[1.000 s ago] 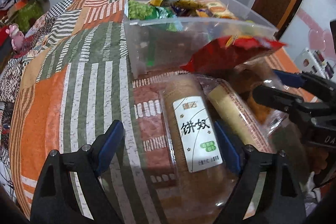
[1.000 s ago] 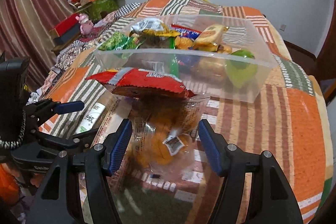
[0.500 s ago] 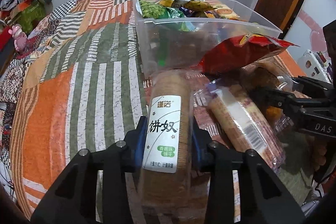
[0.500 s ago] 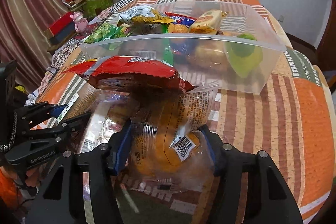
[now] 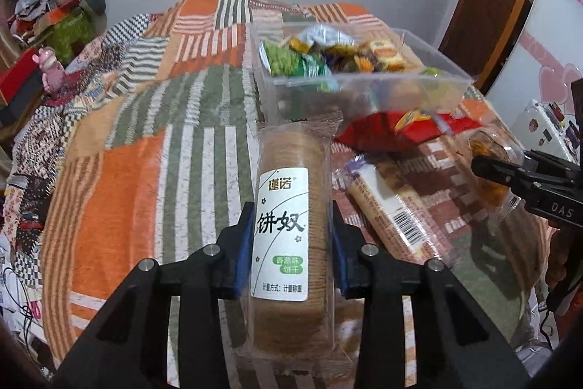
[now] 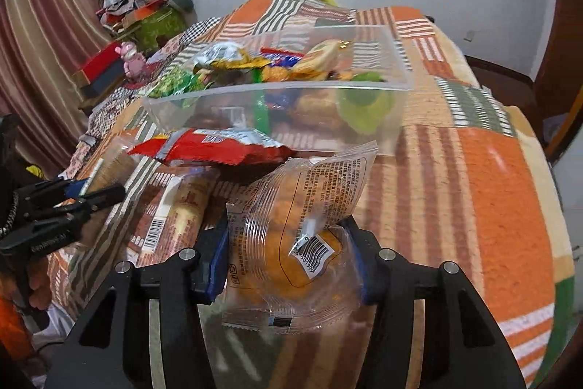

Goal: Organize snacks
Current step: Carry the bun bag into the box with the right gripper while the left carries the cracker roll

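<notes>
My left gripper (image 5: 291, 236) is shut on a clear-wrapped roll of brown biscuits (image 5: 288, 199) with a white label, lifted off the quilt. My right gripper (image 6: 288, 254) is shut on a clear bag of orange snacks (image 6: 291, 243), also lifted. Ahead stands a clear plastic bin (image 5: 364, 86) holding several snack packets; it also shows in the right wrist view (image 6: 277, 112). A red chip bag (image 5: 400, 133) and a second biscuit roll (image 5: 393, 210) lie on the quilt in front of the bin.
The patchwork quilt (image 5: 145, 141) covers the bed. A pink toy (image 5: 49, 68) and clutter lie off the bed's left side. A brown door (image 5: 492, 6) stands at the right. A curtain (image 6: 36, 42) hangs at the left.
Both grippers closed on their packets and lifted them. The left one took the biscuit roll, the right one the orange snack bag, and both rose higher above the quilt.
</notes>
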Demonstrator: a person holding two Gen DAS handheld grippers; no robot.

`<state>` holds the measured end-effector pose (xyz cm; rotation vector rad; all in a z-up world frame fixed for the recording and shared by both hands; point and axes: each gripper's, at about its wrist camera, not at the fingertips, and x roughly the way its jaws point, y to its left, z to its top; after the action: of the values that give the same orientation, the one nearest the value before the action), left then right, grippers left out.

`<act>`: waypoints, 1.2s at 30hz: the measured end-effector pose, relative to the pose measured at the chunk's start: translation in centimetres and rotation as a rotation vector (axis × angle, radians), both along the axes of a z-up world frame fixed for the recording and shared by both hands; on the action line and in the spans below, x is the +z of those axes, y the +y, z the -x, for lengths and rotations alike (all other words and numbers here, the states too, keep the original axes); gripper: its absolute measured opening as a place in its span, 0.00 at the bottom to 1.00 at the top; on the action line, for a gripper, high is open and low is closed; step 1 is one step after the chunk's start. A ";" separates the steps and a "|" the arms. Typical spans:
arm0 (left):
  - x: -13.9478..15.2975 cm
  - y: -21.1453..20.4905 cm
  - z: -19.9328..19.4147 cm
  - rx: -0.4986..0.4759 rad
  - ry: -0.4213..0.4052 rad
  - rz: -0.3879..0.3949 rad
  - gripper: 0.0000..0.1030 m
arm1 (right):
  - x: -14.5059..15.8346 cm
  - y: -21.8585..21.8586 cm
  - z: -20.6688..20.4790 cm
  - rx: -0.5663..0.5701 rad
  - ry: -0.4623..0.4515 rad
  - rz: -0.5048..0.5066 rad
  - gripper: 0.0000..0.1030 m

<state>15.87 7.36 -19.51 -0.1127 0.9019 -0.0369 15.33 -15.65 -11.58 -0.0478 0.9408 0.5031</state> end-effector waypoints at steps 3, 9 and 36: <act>1.4 -0.1 0.2 0.003 -0.026 -0.007 0.35 | 0.8 -0.9 0.3 -0.020 -0.017 -0.005 0.48; 3.6 -0.2 0.0 -0.001 -0.074 -0.013 0.35 | 2.5 -1.5 0.1 -0.046 -0.058 -0.015 0.48; 8.5 -2.2 -10.3 -0.066 -0.181 -0.019 0.35 | 7.4 0.9 -6.1 -0.027 -0.251 -0.030 0.48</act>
<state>26.12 5.17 -10.98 -0.0606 0.7243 -0.0981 21.47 -14.76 -4.22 -0.0690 0.6872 0.4739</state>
